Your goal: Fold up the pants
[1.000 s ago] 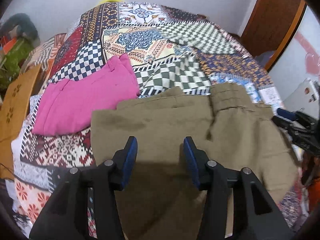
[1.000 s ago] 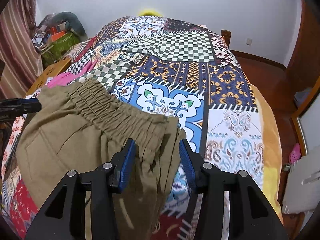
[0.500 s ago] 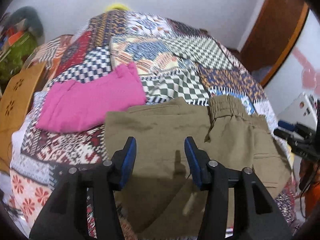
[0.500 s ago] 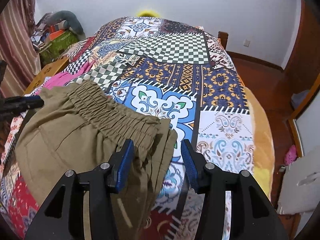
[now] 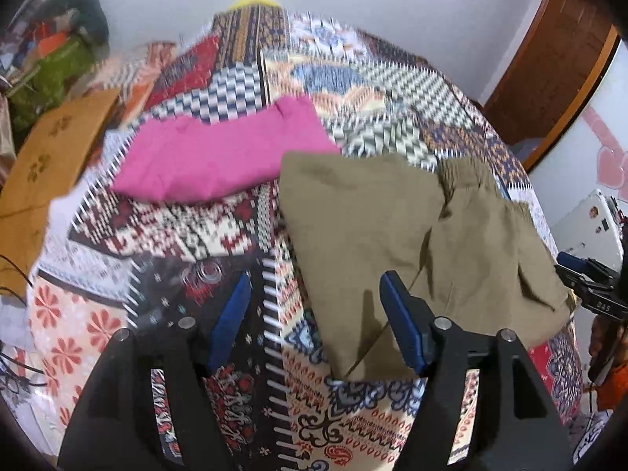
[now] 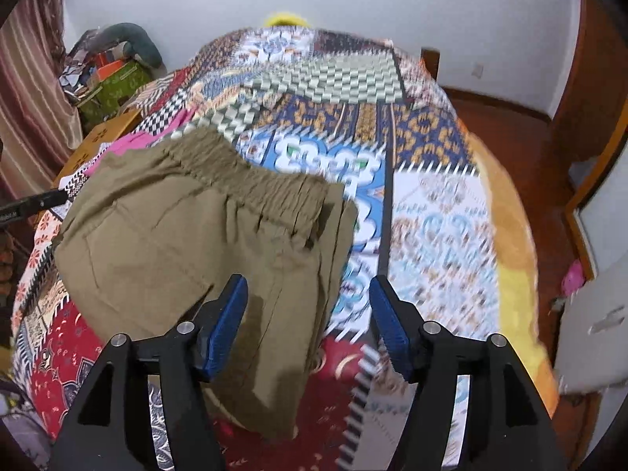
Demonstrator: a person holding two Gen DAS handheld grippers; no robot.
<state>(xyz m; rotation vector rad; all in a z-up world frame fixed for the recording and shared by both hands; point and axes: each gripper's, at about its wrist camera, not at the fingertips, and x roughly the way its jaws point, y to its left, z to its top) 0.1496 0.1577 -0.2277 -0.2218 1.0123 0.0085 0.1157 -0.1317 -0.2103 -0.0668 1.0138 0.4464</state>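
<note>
**Olive pants lie folded on the bed, both sets of jaws apart above them**

In the left wrist view, a wooden piece [image 5: 47,165] stands at the far left beside the bed [image 5: 165,231], which is covered by a patchwork spread. A folded pink garment [image 5: 212,161] lies on the spread left of centre. Its right end sits just beside, perhaps touching, the upper left corner of the olive pants [image 5: 376,231]. The pants lie flat and folded on the right half of the bed, with the gathered waistband at their upper right.

The left gripper [image 5: 314,314] hangs over the near left edge of the pants. Its jaws are opening and clamp nothing. The left blue pad is over bare spread, the right pad is over olive cloth, and the pants' edge runs between them without either pad pressing on it. At the far right edge the right gripper shows as a dark tip beside the pants.

In the right wrist view, the pants fill the left half, the elastic waistband running across their top and pink cloth peeking out behind it. The right gripper [image 6: 308,314] hangs over their near right edge. Its jaws are opening too and grip nothing: the left pad is over the pants, the right pad is over the patterned spread, and the pants' right edge lies between them.
</note>
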